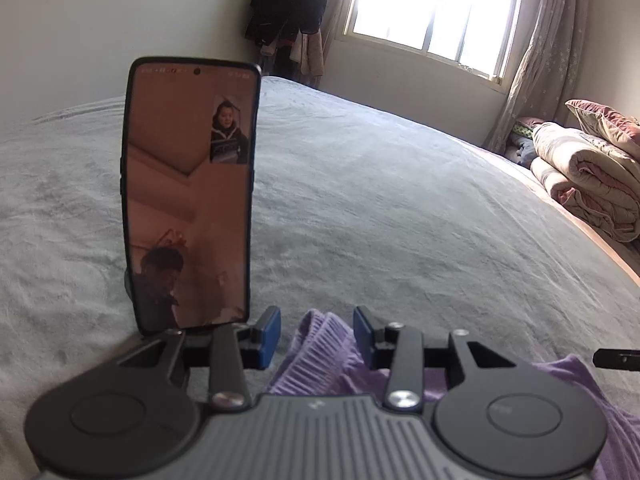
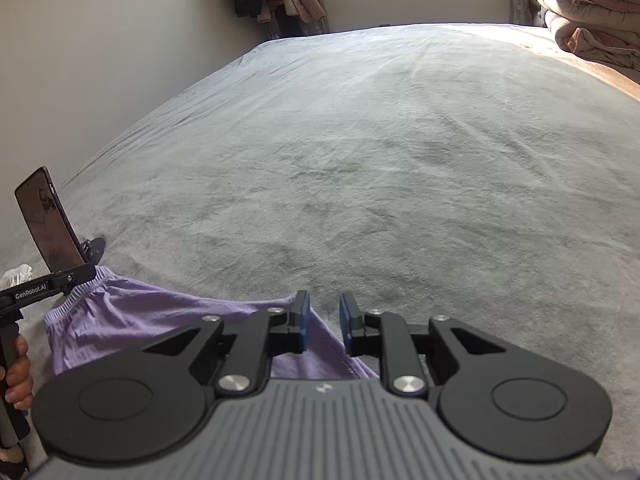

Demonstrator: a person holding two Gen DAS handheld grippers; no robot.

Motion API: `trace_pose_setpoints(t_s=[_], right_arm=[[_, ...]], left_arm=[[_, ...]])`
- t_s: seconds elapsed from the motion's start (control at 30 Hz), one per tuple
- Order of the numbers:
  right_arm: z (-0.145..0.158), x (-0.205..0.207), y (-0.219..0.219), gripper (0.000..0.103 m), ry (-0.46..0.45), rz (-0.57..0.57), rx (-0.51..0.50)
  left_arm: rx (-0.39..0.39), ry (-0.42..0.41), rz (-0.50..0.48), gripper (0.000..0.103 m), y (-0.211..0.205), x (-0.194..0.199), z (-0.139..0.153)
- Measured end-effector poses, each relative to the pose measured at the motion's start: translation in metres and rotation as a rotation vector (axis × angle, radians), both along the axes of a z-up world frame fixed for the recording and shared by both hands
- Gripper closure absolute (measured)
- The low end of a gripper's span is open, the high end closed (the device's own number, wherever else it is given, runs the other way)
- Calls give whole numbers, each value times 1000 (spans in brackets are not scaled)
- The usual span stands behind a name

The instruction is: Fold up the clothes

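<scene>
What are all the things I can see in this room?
purple garment: one, lilac with a ribbed waistband, near edge of the bed under both grippers.
bed cover: one, grey, spread across the bed.
phone: one, black, propped upright on the left, screen lit.
folded quilts: a stack, cream and pink, far right of the bed.
window: one, bright, back wall.
curtain: one, beige, right of the window.
hanging clothes: a bunch, mostly dark, back corner.
left hand-held gripper: black with blue pads, open around the waistband.
right hand-held gripper: same colours, open over the garment's edge.
</scene>
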State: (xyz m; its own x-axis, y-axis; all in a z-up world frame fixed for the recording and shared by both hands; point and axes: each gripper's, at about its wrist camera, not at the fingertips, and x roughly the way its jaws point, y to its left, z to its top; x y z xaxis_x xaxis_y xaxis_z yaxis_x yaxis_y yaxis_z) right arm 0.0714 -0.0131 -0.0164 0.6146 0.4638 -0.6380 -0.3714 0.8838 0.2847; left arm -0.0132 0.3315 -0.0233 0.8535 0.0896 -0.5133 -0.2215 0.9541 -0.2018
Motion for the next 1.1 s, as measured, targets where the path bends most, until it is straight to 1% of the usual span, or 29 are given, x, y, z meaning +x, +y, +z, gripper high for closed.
trace_pose_setpoints(t_s=[0.03,0.1,0.2,0.3,0.47,0.53,0.6,0.67,0.8,0.93,1.03,1.07,1.1], right_arm=[[3,-5,-10,60,-2,-13,3],[8,-14,-29,60,-5,-39,8],[14,-27,-57,60,-2,-81,10],[15,-43,-80,60,0,-103,-16],[10,-69,-113,60,25,-88,-30],[9,-79,-123,60,30,-86,-61],[8,-89,-134,60,32,-87,-100],[7,-96,-145,60,35,-106,-132],[4,-105,-168,60,45,-158,-183],[-6,-100,-183,60,83,-193,-151],[-14,-93,-185,60,104,-206,-133],[-17,-90,-183,62,109,-207,-134],[-19,-88,-182,68,111,-206,-140]], left_arm=[[3,-11,-12,55,-4,-2,4],[5,-16,-44,55,-14,-6,10],[-15,-12,-105,55,-32,-7,15],[-42,-2,-174,55,-53,-8,19],[-94,47,-314,55,-97,-7,22],[-113,65,-382,55,-117,-7,22],[-138,82,-468,55,-142,-6,18],[-179,117,-553,55,-164,-4,10],[-198,190,-697,56,-206,-4,-8],[-195,253,-851,56,-241,-13,-21],[-170,264,-939,56,-260,-20,-24],[-165,265,-963,56,-264,-23,-25],[-161,266,-986,56,-268,-25,-25]])
